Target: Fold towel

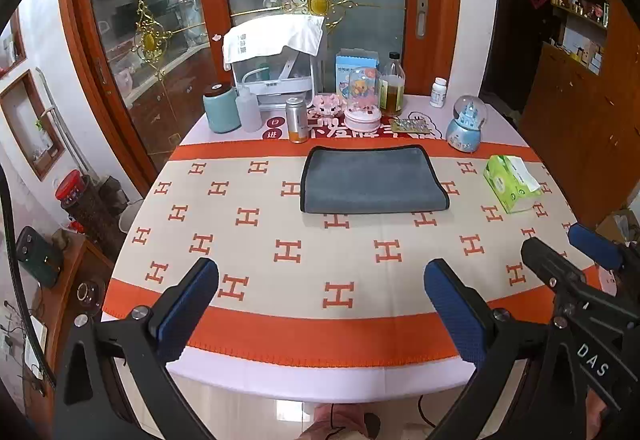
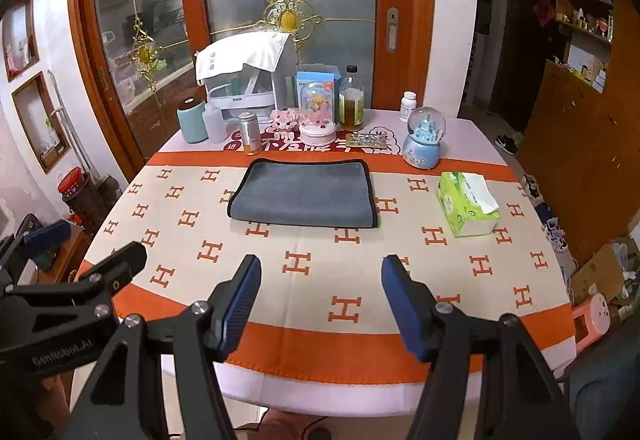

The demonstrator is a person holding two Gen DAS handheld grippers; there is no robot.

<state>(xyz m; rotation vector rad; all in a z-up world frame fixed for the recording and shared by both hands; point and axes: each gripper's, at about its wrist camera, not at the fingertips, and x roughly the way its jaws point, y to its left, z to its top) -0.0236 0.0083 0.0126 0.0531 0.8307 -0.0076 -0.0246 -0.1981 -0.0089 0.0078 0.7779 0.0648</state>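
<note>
A grey towel (image 1: 372, 179) with a black hem lies folded flat on the far middle of the table; it also shows in the right wrist view (image 2: 304, 193). My left gripper (image 1: 320, 304) is open and empty, held above the table's near edge, well short of the towel. My right gripper (image 2: 320, 304) is open and empty too, beside the left one at the near edge. The right gripper shows in the left wrist view (image 1: 560, 252) at the right, and the left gripper shows at the left of the right wrist view (image 2: 86, 244).
The table (image 1: 320, 336) has an orange and cream cloth with H marks. A green tissue pack (image 1: 512, 181) lies right of the towel. Behind the towel stand a can (image 1: 297, 119), a teal canister (image 1: 221, 109), bottles, a music box and a snow globe (image 1: 466, 123).
</note>
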